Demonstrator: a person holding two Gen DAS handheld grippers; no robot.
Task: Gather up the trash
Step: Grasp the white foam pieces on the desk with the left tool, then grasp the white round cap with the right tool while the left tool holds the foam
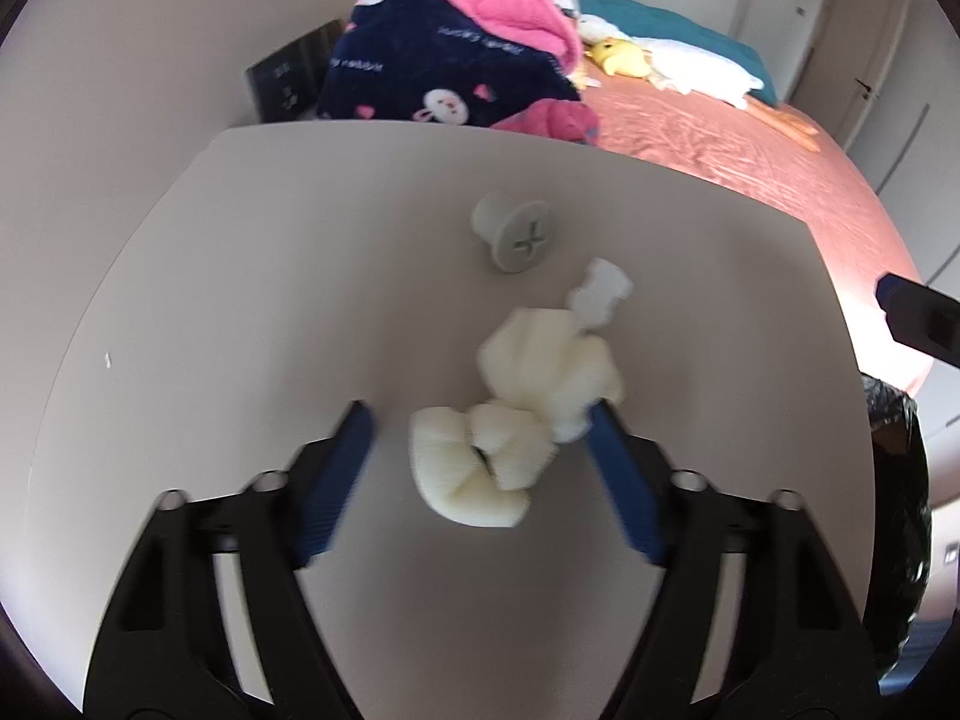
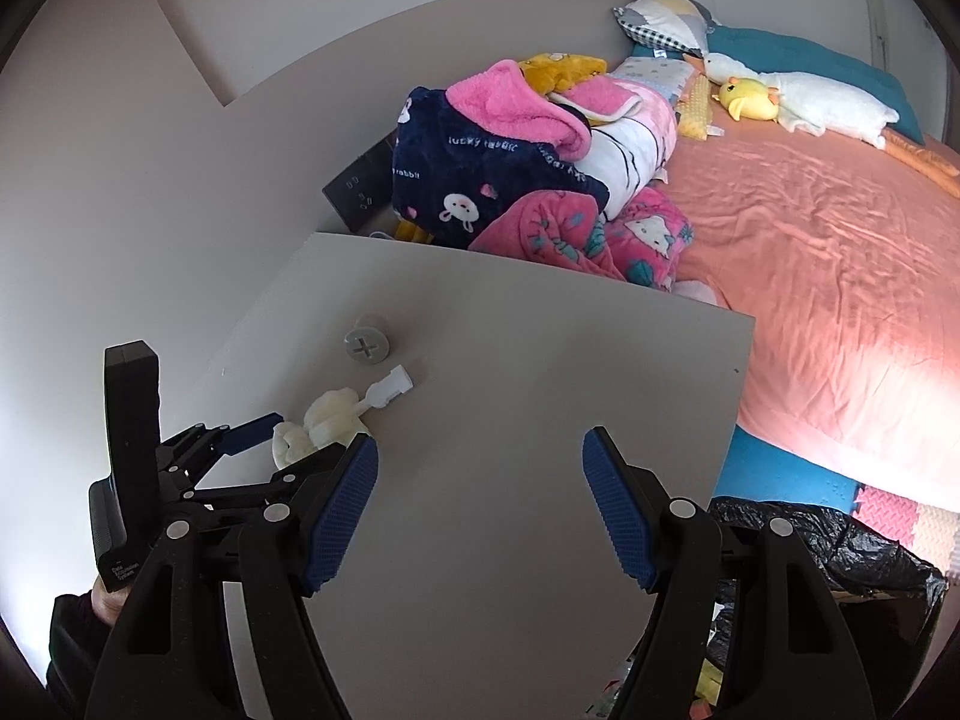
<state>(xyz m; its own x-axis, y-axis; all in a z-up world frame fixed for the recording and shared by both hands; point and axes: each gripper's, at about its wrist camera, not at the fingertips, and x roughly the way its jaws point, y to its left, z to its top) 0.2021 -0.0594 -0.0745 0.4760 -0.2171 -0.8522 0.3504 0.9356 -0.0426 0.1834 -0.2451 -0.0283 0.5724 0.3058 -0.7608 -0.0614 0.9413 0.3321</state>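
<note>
Two cream foam lumps lie on the beige table (image 1: 240, 312): a near one (image 1: 480, 462) and a far one (image 1: 552, 366). My left gripper (image 1: 480, 414) is open, its blue fingers either side of the near lump; the right finger touches the far lump. A small white plastic piece (image 1: 600, 294) lies beyond. In the right wrist view the foam (image 2: 327, 417) and the white piece (image 2: 393, 390) sit at the table's left, with the left gripper (image 2: 264, 426) around them. My right gripper (image 2: 480, 456) is open and empty over the table (image 2: 540, 372).
A grey screw-shaped knob (image 1: 516, 234) (image 2: 367, 348) stands behind the trash. A black trash bag (image 2: 840, 552) (image 1: 900, 468) hangs open at the table's right edge. A bed with an orange cover (image 2: 840, 252) and piled blankets (image 2: 492, 168) lies beyond.
</note>
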